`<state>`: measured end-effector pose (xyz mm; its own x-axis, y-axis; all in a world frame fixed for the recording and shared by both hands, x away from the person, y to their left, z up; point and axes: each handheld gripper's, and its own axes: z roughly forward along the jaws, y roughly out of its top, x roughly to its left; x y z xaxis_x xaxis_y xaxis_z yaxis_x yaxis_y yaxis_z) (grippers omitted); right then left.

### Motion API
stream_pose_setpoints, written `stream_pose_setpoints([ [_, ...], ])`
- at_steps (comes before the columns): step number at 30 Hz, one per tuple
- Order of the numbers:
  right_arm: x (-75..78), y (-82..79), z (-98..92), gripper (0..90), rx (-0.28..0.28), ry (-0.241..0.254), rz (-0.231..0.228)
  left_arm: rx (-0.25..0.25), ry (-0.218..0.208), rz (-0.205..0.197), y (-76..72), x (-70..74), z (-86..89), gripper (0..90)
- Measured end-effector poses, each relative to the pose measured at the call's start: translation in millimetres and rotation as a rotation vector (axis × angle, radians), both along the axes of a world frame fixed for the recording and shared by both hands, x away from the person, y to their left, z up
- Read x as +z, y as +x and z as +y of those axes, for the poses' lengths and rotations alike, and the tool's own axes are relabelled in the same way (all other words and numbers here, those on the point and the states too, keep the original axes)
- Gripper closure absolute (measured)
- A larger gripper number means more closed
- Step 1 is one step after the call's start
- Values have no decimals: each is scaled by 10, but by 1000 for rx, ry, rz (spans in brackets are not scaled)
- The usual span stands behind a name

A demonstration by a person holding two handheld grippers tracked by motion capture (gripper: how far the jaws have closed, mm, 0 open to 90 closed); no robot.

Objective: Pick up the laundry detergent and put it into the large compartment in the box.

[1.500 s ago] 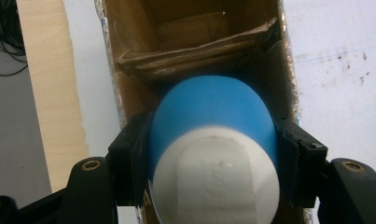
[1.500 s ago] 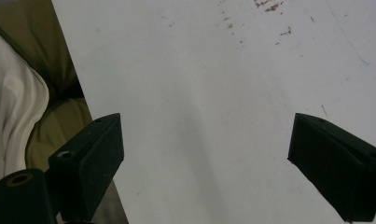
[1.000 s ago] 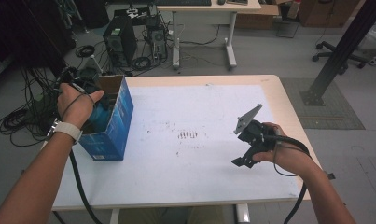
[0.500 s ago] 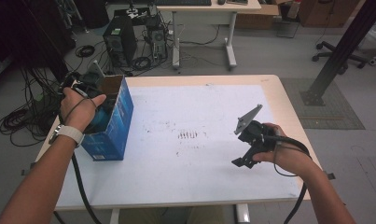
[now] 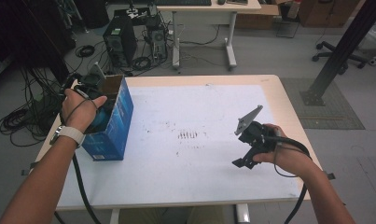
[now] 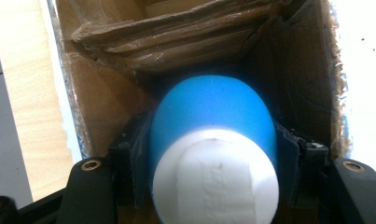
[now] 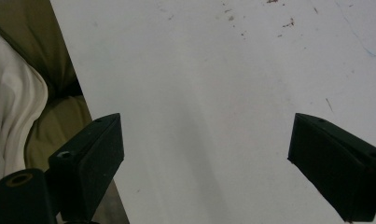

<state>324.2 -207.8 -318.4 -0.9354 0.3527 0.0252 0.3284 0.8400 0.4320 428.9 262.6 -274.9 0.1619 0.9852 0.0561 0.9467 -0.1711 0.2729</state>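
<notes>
A blue cardboard box (image 5: 112, 135) with an open top stands at the table's left edge. My left gripper (image 6: 213, 140) reaches down into it, and its pads (image 6: 135, 163) press on both sides of a rounded blue object with a white end (image 6: 213, 112). In the high view a hand covers that gripper (image 5: 94, 88) at the box's mouth, with a patch of the blue object (image 5: 101, 120) visible beneath. My right gripper (image 5: 241, 161) hovers over the table's front right, tilted down. Its jaws stand open (image 7: 204, 158) with only bare table between them.
The white table top (image 5: 190, 102) has dark specks in the middle. Brown box walls and folded flaps (image 6: 176, 32) close in tightly around the left gripper. Cables, a computer tower (image 5: 116, 42) and another desk stand on the floor beyond the far edge.
The left hand has shifted only slightly at the box's mouth. The right hand has stayed where it was.
</notes>
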Motion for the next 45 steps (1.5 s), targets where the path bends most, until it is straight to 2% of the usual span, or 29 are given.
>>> stream_pose_setpoints([
  [14, -21, 6, -2, 106, -5, -7, 10, 3, -28, 19, 45, -18, 57, 365],
  [30, -19, -6, -11, 106, -6, -10, 11, -1, -16, 11, 49, -39, 63, 277],
  [45, -22, -11, -11, 106, -5, -12, 11, -11, 23, 27, 60, -37, 23, 229],
])
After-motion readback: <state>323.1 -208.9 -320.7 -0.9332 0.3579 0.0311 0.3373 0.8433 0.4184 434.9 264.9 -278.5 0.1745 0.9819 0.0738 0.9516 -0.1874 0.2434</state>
